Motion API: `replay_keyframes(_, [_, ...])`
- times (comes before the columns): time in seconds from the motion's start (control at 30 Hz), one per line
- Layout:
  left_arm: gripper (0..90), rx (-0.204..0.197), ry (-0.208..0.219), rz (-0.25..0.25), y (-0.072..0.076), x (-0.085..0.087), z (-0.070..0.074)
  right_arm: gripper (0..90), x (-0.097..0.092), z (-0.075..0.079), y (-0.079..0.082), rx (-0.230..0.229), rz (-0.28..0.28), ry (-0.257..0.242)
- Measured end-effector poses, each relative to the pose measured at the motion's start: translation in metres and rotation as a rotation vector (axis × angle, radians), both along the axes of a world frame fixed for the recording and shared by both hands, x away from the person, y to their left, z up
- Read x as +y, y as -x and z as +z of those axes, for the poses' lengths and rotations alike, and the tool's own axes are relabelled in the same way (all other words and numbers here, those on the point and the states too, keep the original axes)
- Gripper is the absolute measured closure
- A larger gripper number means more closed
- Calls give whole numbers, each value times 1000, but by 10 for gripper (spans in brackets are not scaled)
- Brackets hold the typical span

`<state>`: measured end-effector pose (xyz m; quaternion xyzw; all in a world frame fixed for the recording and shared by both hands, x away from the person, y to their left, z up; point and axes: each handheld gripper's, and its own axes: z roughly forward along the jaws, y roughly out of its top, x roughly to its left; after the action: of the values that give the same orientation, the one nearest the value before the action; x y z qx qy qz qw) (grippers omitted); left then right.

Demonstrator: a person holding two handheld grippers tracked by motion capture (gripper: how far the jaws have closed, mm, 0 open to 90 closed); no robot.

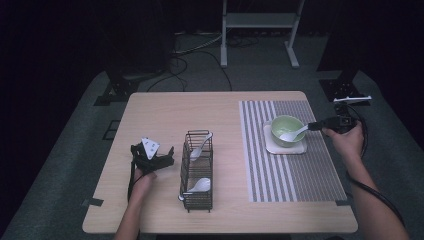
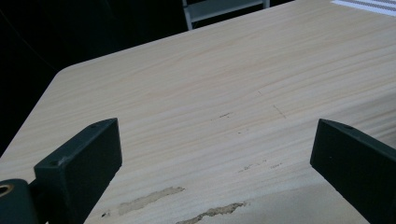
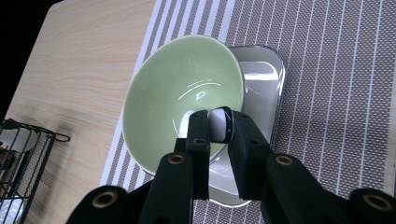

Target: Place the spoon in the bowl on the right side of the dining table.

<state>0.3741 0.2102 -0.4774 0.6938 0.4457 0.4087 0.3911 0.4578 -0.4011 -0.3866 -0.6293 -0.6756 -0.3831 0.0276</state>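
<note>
- R gripper [image 3: 218,122], lower centre of right gripper view: black jaws nearly together, w/ the end of a white ceramic spoon's [image 3: 218,125] handle between the pads; looks clamped on it.
- High view: same gripper [image 1: 316,125] at right-centre, person's right hand [image 1: 346,140] just behind it; spoon [image 1: 293,134] runs from jaws down-left into the bowl.
- Pale green round bowl [image 3: 180,98], centre of right gripper view, sits tilted on a small white square tray [image 3: 261,84]; tray lies on a grey-and-white striped placemat [image 3: 336,93].
- L gripper [image 1: 156,156], lower left of high view, low over the light wood table [image 1: 165,110]; left hand [image 1: 143,180] behind it.
- Left gripper view: both black jaws set wide apart, bare tabletop [image 2: 210,93] between them.
- Black wire rack [image 1: 197,170], lower centre of high view, between L gripper and placemat; holds two more white spoons: one near end [image 1: 199,186], one far end [image 1: 201,145].
- Far: white metal stand [image 1: 260,22], top centre, on the floor past the table.
</note>
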Motion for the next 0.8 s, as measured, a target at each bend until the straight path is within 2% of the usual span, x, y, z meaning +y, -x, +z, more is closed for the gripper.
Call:
replay_keyframes(0.4, [12,5,6,-1,0,1,0,710,-5,-14,0,28,-16,-7])
replay_keyframes(0.8, [11,0,-2,-3,0,0,0,654,-8,-24,8,25,-23,-23])
